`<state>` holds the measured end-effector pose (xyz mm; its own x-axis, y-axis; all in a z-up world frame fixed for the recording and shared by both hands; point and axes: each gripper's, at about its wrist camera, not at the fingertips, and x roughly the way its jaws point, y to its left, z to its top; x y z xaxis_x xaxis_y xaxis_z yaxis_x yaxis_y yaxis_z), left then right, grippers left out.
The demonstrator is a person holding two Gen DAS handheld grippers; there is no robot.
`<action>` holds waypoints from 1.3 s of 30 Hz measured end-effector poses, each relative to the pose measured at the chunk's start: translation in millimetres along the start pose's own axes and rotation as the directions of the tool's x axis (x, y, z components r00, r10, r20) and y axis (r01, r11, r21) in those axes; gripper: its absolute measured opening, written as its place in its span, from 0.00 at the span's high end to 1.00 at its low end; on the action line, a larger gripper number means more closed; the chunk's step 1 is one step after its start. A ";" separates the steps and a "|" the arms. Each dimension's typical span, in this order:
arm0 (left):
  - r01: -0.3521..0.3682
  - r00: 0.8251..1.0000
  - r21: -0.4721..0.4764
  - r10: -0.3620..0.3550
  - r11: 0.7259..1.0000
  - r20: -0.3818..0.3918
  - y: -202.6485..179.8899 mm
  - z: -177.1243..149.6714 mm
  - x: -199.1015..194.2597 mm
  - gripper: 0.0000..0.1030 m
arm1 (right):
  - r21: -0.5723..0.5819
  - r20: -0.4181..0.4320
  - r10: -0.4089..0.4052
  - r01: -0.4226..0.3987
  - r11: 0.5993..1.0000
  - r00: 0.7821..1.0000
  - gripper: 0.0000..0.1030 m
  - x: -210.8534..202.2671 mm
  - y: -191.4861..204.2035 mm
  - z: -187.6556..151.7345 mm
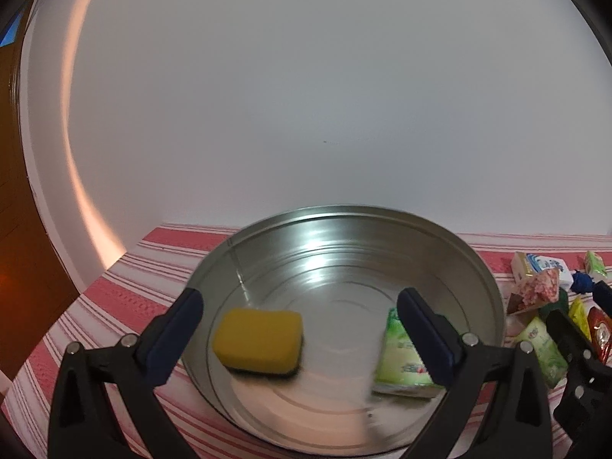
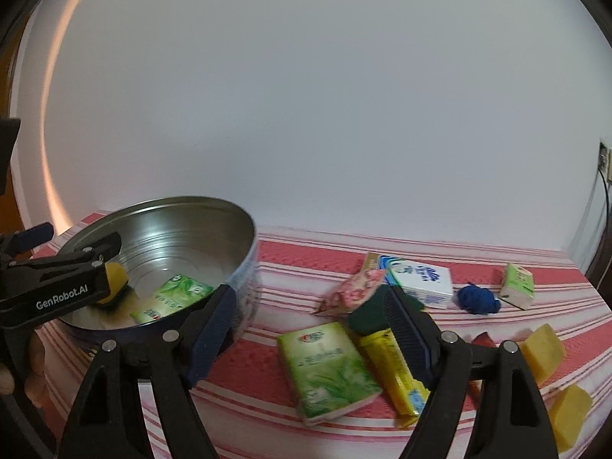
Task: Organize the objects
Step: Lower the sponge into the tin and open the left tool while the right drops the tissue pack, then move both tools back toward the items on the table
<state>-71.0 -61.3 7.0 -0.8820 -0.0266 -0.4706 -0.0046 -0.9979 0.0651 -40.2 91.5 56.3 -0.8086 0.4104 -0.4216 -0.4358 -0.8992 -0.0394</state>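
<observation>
My right gripper (image 2: 310,329) stands spread with nothing pinched, its fingers straddling a green tissue pack (image 2: 329,371) and a yellow packet (image 2: 397,371) lying side by side on the striped tablecloth (image 2: 298,252). Just past the right finger are a dark green pad (image 2: 367,319), a pink floral pack (image 2: 354,290) and a blue-and-white pack (image 2: 419,279); farther right lie blue yarn (image 2: 478,300), a small green carton (image 2: 518,287) and two yellow sponges (image 2: 543,350) near the cloth's right edge. My left gripper (image 1: 300,315) is also spread and empty, poised over the metal basin (image 1: 382,222), which holds a yellow sponge (image 1: 258,340) and another green pack (image 1: 401,363). The basin sits toward the cloth's left end, its wall touching my right gripper's left finger. Bare cloth runs along the far edge by the wall.
</observation>
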 end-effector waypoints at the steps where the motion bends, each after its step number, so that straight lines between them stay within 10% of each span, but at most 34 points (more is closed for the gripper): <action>1: 0.015 1.000 -0.008 -0.015 1.000 -0.002 -2.0 -0.9 -0.4 0.00 | 0.009 0.004 0.001 -0.001 1.000 1.000 0.21 -2.5 -3.3 -0.2; 12: 0.193 0.981 0.009 -0.193 0.981 -0.008 -34.8 -10.9 -12.9 0.00 | -0.011 -0.017 -0.060 0.060 0.998 0.998 0.21 -25.1 -58.0 -13.2; 39: 0.383 0.923 0.164 -0.372 0.909 -0.099 -177.2 -42.4 -68.5 0.00 | 0.045 -0.138 -0.189 0.197 0.979 0.972 0.21 -82.9 -226.9 -56.0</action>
<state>10.2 114.8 -9.7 -0.7656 0.3403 -0.5460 -0.4198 -0.9073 0.0232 147.9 253.0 49.5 -0.6493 0.5481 -0.5272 -0.6038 -0.7930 -0.0808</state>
